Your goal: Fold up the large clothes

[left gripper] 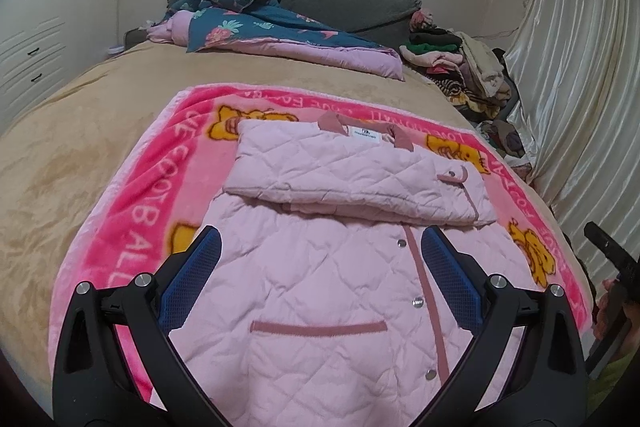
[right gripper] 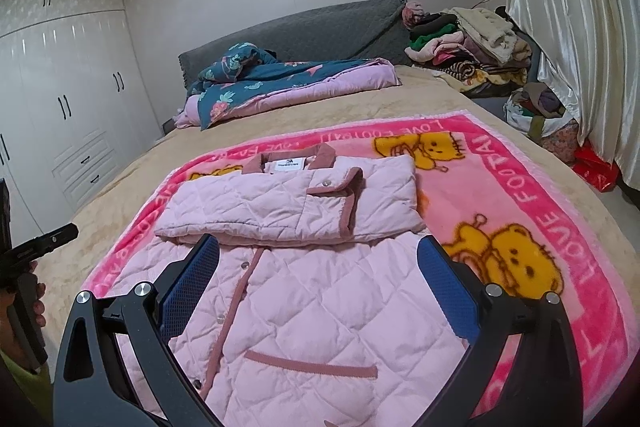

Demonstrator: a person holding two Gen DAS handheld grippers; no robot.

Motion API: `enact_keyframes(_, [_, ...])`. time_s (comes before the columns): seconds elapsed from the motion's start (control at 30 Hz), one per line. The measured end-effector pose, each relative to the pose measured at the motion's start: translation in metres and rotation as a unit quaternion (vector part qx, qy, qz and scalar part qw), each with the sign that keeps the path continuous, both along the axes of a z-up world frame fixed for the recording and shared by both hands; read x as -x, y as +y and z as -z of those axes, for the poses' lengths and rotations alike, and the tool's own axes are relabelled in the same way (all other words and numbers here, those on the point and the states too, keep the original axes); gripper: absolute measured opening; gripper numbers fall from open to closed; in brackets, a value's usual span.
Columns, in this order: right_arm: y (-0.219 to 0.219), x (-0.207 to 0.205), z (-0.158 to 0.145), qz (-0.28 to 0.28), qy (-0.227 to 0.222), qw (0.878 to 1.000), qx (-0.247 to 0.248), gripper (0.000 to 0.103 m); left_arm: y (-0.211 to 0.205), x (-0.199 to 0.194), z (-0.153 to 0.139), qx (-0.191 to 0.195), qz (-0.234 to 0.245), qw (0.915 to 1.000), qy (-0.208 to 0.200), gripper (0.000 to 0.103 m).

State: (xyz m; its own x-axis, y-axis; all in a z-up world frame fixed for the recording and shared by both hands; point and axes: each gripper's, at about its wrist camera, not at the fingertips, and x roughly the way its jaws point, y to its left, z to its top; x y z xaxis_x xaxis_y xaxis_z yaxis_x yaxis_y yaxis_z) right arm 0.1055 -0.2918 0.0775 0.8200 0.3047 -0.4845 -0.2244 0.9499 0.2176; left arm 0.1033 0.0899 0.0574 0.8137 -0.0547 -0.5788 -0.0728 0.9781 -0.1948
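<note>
Pink quilted jacket [left gripper: 320, 287] lying sleeves-folded on blanket [left gripper: 160, 179]; left gripper [left gripper: 320, 247] and right gripper [right gripper: 318, 255] spread empty above hem, poised for next fold.

Home bedroom: bed [right gripper: 120, 195], wardrobe [right gripper: 72, 99].

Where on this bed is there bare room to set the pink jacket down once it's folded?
The widest free patch is the tan bedspread left of the pink blanket, toward the wardrobe. A second strip runs between that blanket and the teal quilt. The far right corner is crowded with the clothes pile.
</note>
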Motion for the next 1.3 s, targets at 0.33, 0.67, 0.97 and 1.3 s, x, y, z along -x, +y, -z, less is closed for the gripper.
enact_keyframes(0.33, [-0.011, 0.018, 0.009, 0.004, 0.012, 1.000, 0.008, 0.099, 0.009, 0.023, 0.010, -0.004, -0.012, 0.9998, 0.012, 0.094])
enact_keyframes(0.67, [-0.022, 0.031, 0.024, 0.008, 0.028, 0.999, 0.022, 0.099, 0.030, 0.042, 0.030, 0.003, -0.039, 0.9985, 0.038, 0.094])
enact_keyframes(0.97, [-0.022, 0.036, 0.030, 0.000, 0.034, 0.999, 0.027, 0.099, 0.049, 0.062, 0.050, 0.011, -0.059, 0.9963, 0.061, 0.094])
enact_keyframes(1.3, [-0.023, 0.045, 0.043, -0.009, 0.049, 0.998, 0.038, 0.099, 0.079, 0.086, 0.085, 0.039, -0.090, 0.9905, 0.096, 0.093])
